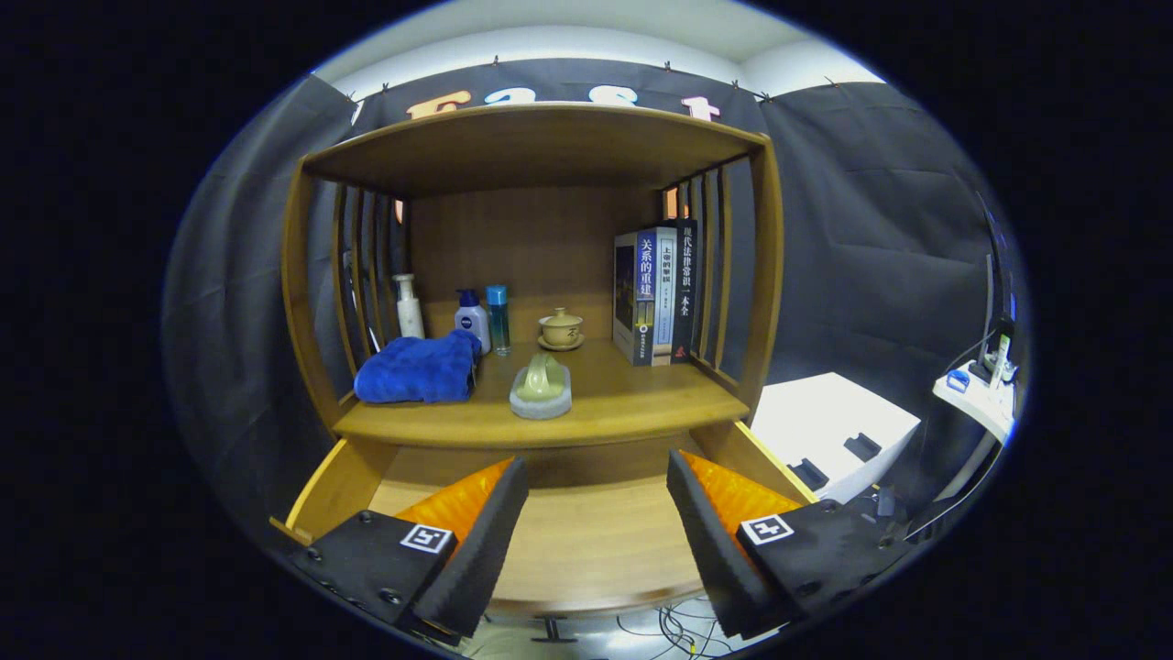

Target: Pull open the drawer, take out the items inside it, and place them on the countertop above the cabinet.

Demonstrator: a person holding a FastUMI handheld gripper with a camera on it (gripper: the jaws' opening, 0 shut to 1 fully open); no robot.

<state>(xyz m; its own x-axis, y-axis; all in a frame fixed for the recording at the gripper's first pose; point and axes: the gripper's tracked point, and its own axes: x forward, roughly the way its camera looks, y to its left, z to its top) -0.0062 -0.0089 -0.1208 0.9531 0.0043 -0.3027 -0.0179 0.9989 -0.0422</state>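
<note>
The wooden drawer [586, 541] stands pulled out below the cabinet's countertop [632, 403], and its bare bottom shows between my fingers. My gripper [596, 486] hovers over the drawer, open, with nothing between the fingers. On the countertop just beyond the fingers sits a pale green lidded dish [541, 390] on a grey base. A folded blue towel [417, 369] lies to its left.
At the back of the countertop stand a white bottle [408, 307], a blue-capped bottle [473, 319], a slim teal bottle [498, 319], a lidded tea bowl [561, 328] and upright books [655, 295]. A white box [838, 431] sits right of the cabinet. Cables [678, 628] lie on the floor.
</note>
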